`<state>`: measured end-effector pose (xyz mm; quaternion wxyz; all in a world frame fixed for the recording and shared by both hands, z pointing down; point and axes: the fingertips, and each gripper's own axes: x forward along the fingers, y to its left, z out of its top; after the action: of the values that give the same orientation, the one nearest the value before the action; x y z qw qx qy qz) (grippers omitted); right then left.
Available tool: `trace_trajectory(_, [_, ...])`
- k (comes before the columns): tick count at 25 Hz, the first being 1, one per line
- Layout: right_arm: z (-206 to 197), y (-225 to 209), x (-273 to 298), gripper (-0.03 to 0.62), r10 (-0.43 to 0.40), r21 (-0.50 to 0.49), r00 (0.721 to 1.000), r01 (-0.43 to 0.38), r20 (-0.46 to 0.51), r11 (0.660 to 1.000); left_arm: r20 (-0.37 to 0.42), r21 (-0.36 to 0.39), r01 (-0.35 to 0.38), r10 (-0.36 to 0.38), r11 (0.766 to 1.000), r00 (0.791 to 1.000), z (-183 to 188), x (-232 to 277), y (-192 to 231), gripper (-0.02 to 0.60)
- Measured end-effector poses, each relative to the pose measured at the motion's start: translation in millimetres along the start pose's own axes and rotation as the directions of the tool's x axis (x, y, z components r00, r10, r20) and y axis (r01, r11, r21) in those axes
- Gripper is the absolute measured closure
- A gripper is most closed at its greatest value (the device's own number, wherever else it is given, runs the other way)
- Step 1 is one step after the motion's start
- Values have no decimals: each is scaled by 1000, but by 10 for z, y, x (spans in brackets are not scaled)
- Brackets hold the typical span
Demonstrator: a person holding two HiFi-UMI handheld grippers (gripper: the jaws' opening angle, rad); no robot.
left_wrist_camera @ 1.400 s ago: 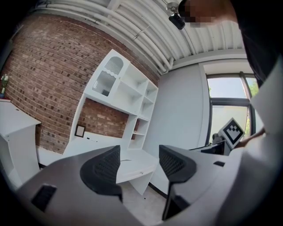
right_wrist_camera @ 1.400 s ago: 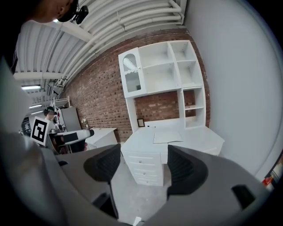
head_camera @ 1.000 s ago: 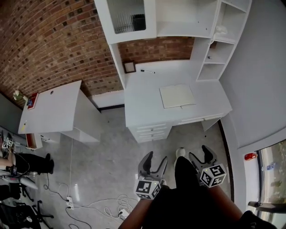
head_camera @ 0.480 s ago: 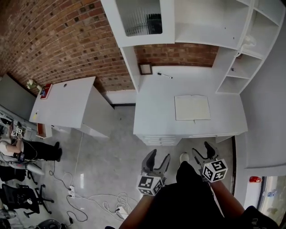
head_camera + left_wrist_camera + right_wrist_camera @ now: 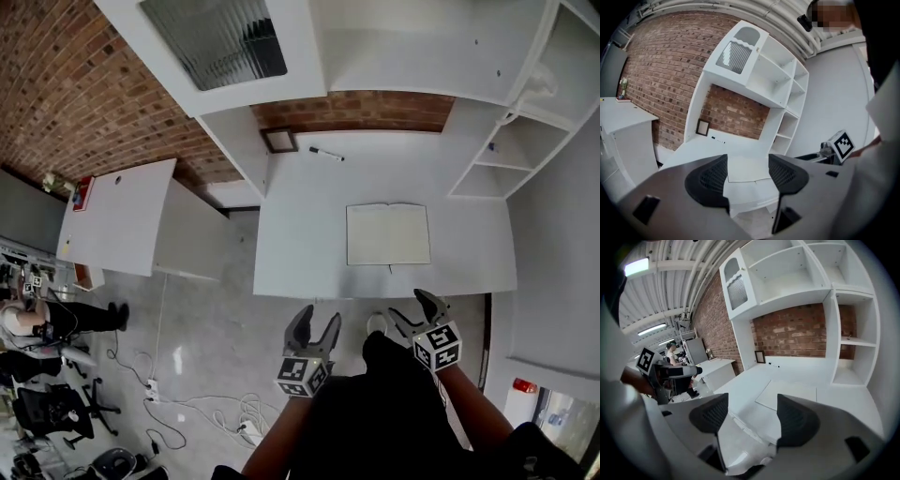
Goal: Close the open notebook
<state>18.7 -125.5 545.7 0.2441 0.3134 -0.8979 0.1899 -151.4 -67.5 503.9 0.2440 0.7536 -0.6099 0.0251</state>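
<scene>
- Nothing is done yet: the notebook (image 5: 388, 234) lies open and flat on the white desk (image 5: 300, 253), near its front edge, at 12 o'clock from both grippers.
- The left gripper (image 5: 316, 322) and right gripper (image 5: 409, 313) hang short of that edge, each with jaws wide and nothing between them.
- Left to do, as I judge it: reach in, lift one cover and fold it over.
- Bare desktop flanks the notebook at 9 and 3 o'clock; a pen (image 5: 326, 153) lies well apart at 11; shelves (image 5: 487, 159) stand at 2.

notebook (image 5: 388, 233) | open, flat, blank white pages | on white desk (image 5: 300, 234)
</scene>
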Motion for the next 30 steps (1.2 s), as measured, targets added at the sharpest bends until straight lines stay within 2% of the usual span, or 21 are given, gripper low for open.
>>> trace_trajectory(6, [-120, -558, 422, 286, 77, -64, 994, -82, -78, 995, -88, -1, -124, 124, 992, 988, -240, 568, 100, 328])
trace_trajectory(10, [-153, -779, 769, 284, 113, -161, 983, -136, -145, 978, -105, -16, -151, 149, 988, 983, -294, 873, 94, 328])
trace_trajectory(14, [-244, -852, 1129, 284, 107, -234, 977, -150, -187, 961, -132, -38, -156, 149, 987, 980, -412, 1053, 178, 328])
trace_trajectory(17, [-267, -882, 1326, 292, 76, -307, 979, -132, -187, 943, -147, -91, -129, 115, 987, 982, -511, 1160, 228, 330])
trace_trajectory(21, [-547, -940, 1659, 292, 42, -388, 955, -159, -294, 908, -188, -114, -87, 64, 990, 980, -741, 1305, 291, 328])
trace_trajectory(26, [-817, -1033, 2002, 292, -5, -504, 923, -206, -386, 839, -198, -118, -71, 47, 990, 979, -917, 1440, 420, 330])
trace_trajectory(30, [-981, -1005, 2232, 290, -35, -627, 912, -252, -408, 737, -191, -133, -99, 73, 986, 979, -1025, 1498, 597, 330])
